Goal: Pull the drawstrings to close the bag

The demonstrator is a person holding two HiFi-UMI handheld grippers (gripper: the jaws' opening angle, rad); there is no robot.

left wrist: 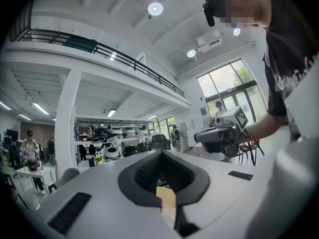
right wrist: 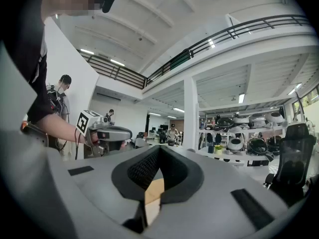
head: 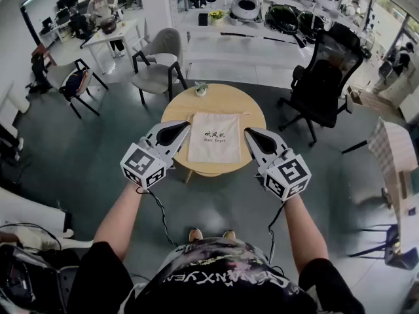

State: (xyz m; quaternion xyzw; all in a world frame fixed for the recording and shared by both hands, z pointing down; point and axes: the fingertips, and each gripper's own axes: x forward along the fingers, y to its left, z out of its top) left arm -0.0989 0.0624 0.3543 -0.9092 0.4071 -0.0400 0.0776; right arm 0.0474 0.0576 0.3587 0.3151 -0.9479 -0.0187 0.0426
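Note:
A beige drawstring bag [head: 214, 137] with dark print lies flat on the round wooden table [head: 252, 110]. Its mouth is at the far end, where a thin cord [head: 239, 114] trails to the right. My left gripper [head: 187, 125] hovers level by the bag's left edge, jaws shut and empty. By the bag's right edge my right gripper [head: 248, 131] is held the same way, shut with nothing in it. The left gripper view shows its own shut jaws [left wrist: 160, 154] and the right gripper [left wrist: 219, 135] beyond. In the right gripper view, shut jaws [right wrist: 159, 151] face the left gripper [right wrist: 112, 133].
A small potted plant [head: 201, 89] stands at the table's far edge. A grey chair [head: 160, 63] is behind the table on the left, a black office chair [head: 325, 76] on the right. Shelves with appliances [head: 262, 8] line the back.

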